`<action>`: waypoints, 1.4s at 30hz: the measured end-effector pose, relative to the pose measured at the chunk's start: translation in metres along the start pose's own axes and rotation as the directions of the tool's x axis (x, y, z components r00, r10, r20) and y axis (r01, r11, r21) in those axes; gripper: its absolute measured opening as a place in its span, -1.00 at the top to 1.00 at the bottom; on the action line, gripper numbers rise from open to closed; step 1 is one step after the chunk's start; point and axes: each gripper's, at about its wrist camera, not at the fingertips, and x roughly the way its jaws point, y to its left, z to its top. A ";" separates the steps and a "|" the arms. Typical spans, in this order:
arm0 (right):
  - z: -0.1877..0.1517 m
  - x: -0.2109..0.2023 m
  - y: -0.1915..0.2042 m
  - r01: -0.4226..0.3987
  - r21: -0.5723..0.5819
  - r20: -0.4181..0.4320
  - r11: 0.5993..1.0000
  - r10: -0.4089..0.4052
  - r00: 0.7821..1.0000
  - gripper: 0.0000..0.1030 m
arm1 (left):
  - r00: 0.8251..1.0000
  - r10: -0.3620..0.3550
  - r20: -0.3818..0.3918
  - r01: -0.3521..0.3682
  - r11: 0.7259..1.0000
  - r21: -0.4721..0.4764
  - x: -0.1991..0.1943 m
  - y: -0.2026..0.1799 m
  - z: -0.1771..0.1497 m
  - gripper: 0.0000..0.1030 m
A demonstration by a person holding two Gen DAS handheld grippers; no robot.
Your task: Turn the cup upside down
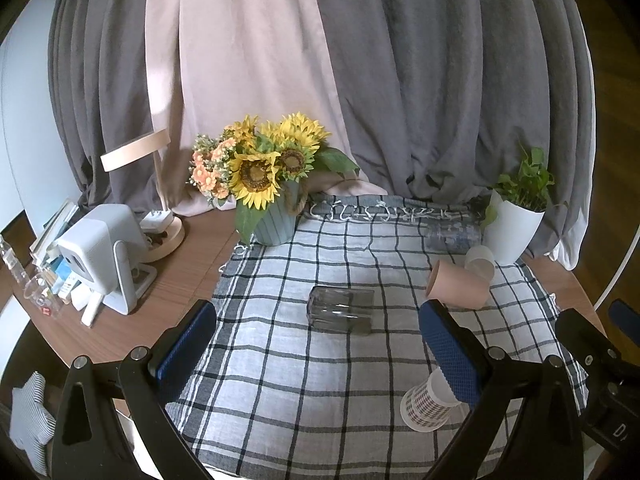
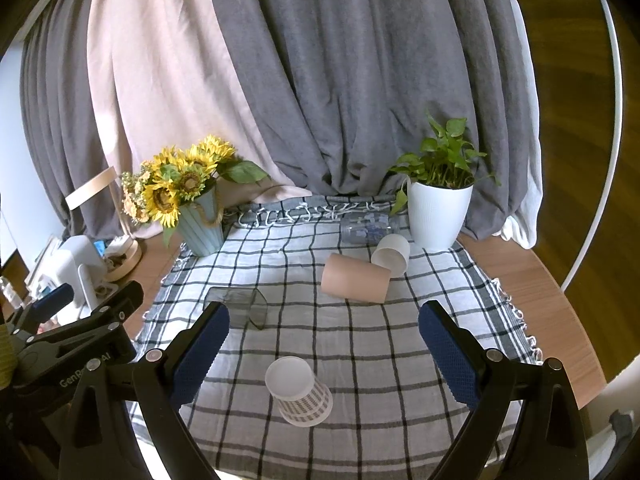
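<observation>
A plaid paper cup (image 2: 298, 392) stands upside down on the checked cloth, near the front; in the left wrist view it (image 1: 426, 406) is partly behind my left gripper's right finger. A dark glass square cup (image 1: 341, 309) (image 2: 240, 307) lies on its side mid-cloth. A pink cup (image 1: 458, 289) (image 2: 356, 278) and a white cup (image 1: 480, 261) (image 2: 391, 254) lie on their sides further back. My left gripper (image 1: 316, 344) is open and empty above the cloth. My right gripper (image 2: 324, 344) is open and empty, above the plaid cup.
A clear bottle (image 2: 366, 230) lies at the cloth's back. A sunflower vase (image 1: 274, 216) stands back left, a white potted plant (image 2: 438, 210) back right. A lamp and white device (image 1: 100, 256) sit on the wooden table (image 1: 184, 268) at left.
</observation>
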 end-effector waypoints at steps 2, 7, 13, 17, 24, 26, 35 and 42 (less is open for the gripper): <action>0.000 0.000 0.000 0.001 -0.001 -0.001 1.000 -0.001 1.000 -0.86 | 1.000 -0.002 -0.001 0.002 1.000 0.001 0.000 0.000 0.000 -1.00; 0.000 0.000 0.000 0.003 0.001 0.000 1.000 -0.003 1.000 -0.86 | 1.000 -0.005 -0.007 0.005 1.000 0.002 0.001 0.000 -0.001 -1.00; -0.001 -0.001 0.001 0.006 0.002 0.002 1.000 -0.006 1.000 -0.86 | 1.000 -0.007 -0.008 0.007 1.000 0.003 0.002 0.000 -0.001 -1.00; -0.001 -0.001 0.001 0.008 0.002 0.002 1.000 -0.008 1.000 -0.86 | 1.000 -0.011 -0.009 0.011 1.000 0.003 0.002 0.000 -0.001 -1.00; -0.001 0.000 0.001 0.007 0.002 0.002 1.000 -0.007 1.000 -0.86 | 1.000 -0.012 -0.007 0.012 1.000 0.005 0.003 -0.002 -0.002 -1.00; -0.001 -0.001 0.001 0.007 0.001 0.002 1.000 -0.007 1.000 -0.86 | 1.000 -0.012 -0.007 0.012 1.000 0.006 0.003 -0.002 -0.002 -1.00; -0.001 0.000 0.001 0.007 0.002 0.003 1.000 -0.007 1.000 -0.86 | 1.000 -0.005 -0.014 0.005 1.000 0.004 0.006 -0.003 -0.001 -1.00; -0.001 0.001 0.001 0.006 0.001 0.002 1.000 -0.006 1.000 -0.86 | 1.000 -0.002 -0.014 0.002 1.000 0.005 0.007 -0.002 -0.001 -1.00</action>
